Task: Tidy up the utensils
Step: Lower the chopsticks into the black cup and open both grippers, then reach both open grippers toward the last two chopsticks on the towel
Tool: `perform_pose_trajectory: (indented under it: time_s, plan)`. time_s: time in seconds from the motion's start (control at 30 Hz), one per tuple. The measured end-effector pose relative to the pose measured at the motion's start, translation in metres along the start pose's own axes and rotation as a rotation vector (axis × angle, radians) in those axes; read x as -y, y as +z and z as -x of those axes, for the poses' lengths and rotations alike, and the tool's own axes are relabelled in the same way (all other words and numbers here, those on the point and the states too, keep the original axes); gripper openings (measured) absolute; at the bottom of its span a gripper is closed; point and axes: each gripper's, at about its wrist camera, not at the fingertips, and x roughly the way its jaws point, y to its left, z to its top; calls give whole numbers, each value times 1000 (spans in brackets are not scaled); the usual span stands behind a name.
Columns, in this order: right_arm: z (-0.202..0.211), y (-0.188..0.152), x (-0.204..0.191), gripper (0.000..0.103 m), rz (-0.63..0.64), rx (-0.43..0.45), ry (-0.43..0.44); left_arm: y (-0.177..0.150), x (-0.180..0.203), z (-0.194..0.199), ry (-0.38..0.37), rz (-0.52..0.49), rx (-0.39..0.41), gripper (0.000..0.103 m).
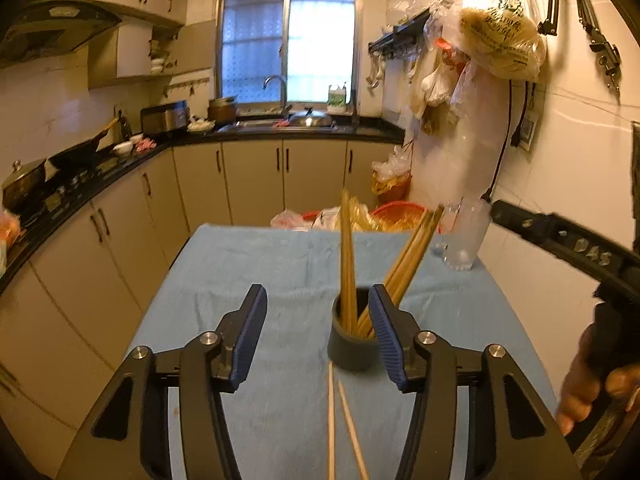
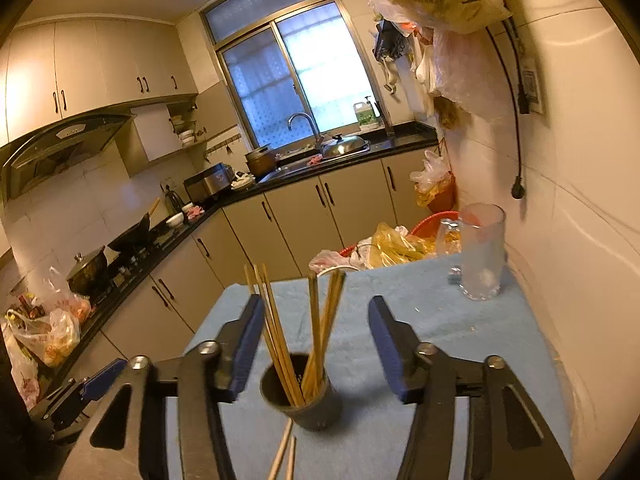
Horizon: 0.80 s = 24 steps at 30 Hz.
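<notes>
Both sets of jaws released, nothing gripped: left gripper, right gripper. Dark cup upright on blue-clothed surface, stuffed with chopsticks; two loose sticks flat just in front

You had one dark grey round plastic cup on the table. Beside its near base lay two pale wooden chopsticks. Behind that cup, by the wall, stood one clear glass mug. The upright chopsticks inside it overlapped, so their number couldn't be told.
</notes>
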Motion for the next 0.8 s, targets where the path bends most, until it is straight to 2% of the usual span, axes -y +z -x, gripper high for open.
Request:
perform_pose_trajectory:
  time_s: [0.17,0.43,0.8]
  plan:
    - [24,-22,6,66,33,-51,-34,-30,-14,23,15,34,-55,52]
    - [54,-62,23,67,40,-133,-83,-71,-24,57,44,65,-87,54]
    - [79,-91,25,71,79,-188,-109,-97,-29,81,81,68,-81,59]
